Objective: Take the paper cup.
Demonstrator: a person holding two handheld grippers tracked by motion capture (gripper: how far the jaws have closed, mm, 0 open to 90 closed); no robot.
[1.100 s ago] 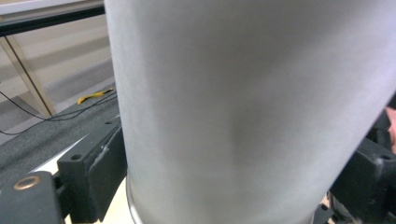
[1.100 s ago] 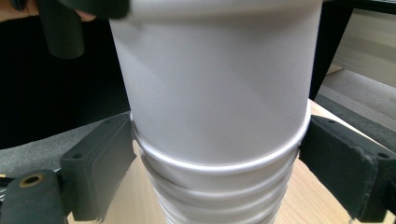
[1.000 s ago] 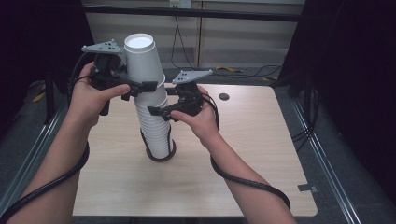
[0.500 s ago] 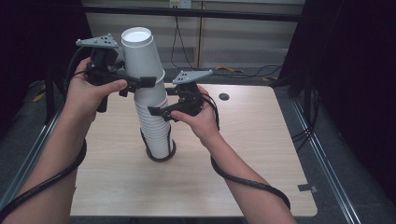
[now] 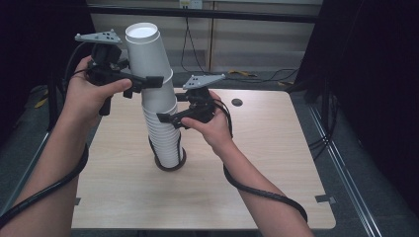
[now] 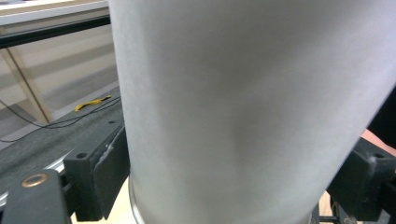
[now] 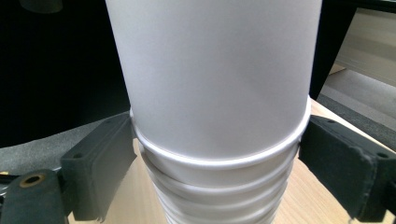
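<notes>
We see a tall stack of white paper cups (image 5: 165, 133), all upside down, standing a little left of the middle of the pale wooden worktop (image 5: 257, 173) on a dark ring (image 5: 170, 165). The top cup (image 5: 148, 52) is raised and leans to the left, its rim still around the cup beneath it. Our left tongs (image 5: 148, 82) are closed on the lower part of this top cup, a jaw pressed against each side; in the left gripper view the cup wall (image 6: 243, 107) stands between the two black pads. Our right tongs (image 5: 170, 118) clasp the stack lower down, just under the rim of one of the upper cups; in the right gripper view the nested rims (image 7: 219, 163) sit between the pads, which touch the cups on both sides. We can read no brand, label or writing on the cups, which are plain white, nor on the tongs. A small dark hole (image 5: 237, 102) marks the worktop at its far side, right of the right hand (image 5: 212, 126). The left hand (image 5: 91, 94) is held high at the far left edge of the worktop.
</notes>
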